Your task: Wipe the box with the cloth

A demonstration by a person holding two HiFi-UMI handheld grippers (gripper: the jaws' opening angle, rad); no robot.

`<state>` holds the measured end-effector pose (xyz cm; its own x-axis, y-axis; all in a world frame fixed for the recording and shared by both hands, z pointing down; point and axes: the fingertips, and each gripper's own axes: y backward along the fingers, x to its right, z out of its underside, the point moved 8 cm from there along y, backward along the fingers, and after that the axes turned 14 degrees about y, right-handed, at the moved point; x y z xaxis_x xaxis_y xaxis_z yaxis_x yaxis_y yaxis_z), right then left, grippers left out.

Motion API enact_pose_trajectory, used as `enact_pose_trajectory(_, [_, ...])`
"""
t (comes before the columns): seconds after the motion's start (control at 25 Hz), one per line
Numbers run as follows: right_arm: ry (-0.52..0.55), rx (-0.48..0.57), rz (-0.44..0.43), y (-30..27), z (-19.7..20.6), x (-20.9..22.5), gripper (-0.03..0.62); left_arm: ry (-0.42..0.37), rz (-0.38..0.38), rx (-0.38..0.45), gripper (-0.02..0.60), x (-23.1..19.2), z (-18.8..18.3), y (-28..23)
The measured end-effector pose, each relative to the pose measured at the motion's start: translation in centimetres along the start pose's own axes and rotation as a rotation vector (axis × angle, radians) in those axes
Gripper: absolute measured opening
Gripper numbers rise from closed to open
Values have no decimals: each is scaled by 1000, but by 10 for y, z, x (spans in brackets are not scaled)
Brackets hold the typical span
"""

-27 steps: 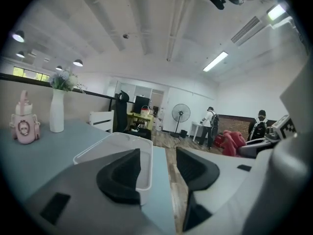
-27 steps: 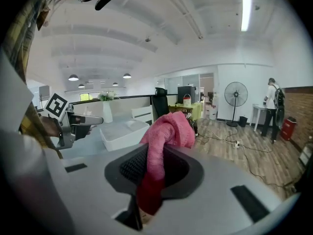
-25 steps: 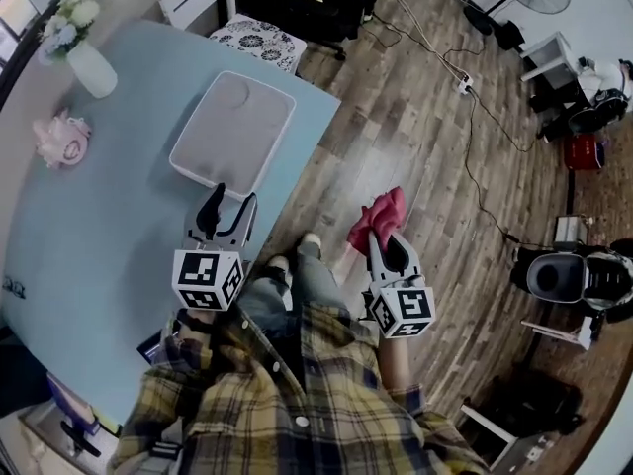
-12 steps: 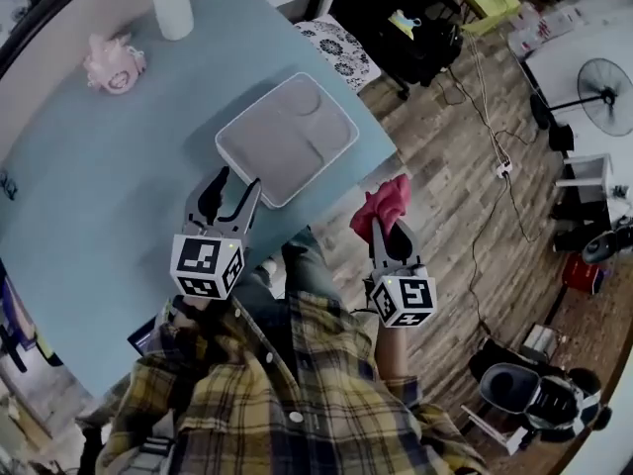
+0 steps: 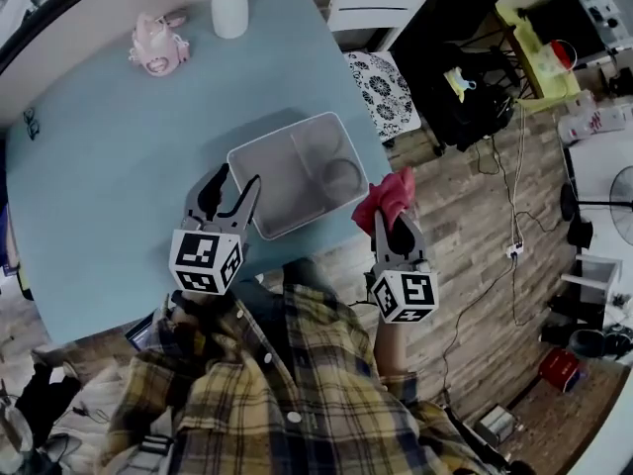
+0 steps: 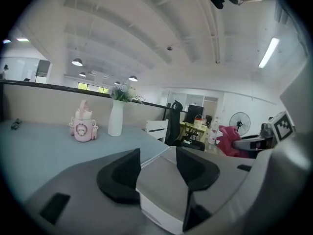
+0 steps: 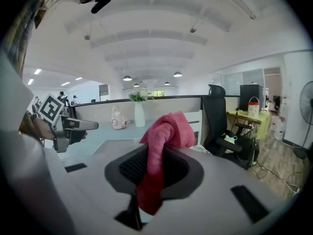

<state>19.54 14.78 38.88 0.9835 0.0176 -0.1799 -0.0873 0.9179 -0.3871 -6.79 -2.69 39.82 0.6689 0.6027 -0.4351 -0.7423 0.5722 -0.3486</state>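
Blue desk (image 5: pixel 99 186) lay below two grippers: left gripper (image 5: pixel 237 174) with jaws spread just before one grey box (image 5: pixel 297 171), right gripper (image 5: pixel 393 218) pinching one pink cloth (image 5: pixel 388 196) beside it. Farther stood one vase (image 5: pixel 229 6) and one pink bottle (image 5: pixel 158 43).

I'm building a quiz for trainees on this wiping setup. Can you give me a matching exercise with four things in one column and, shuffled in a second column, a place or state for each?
Things
1. cloth
2. box
3. vase
4. left gripper

Places or states
A. jaws apart, nothing held
B. white, upright at the far edge of the table
C. pink, clamped in the right gripper
D. empty, resting on the table by its near edge

Right pairs: 1-C, 2-D, 3-B, 4-A
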Motion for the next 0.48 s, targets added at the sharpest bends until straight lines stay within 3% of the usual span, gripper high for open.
enact_pose_trajectory(0.48, [85, 65, -276, -88, -15, 50, 69, 61, -254, 86, 218, 8, -1, -17])
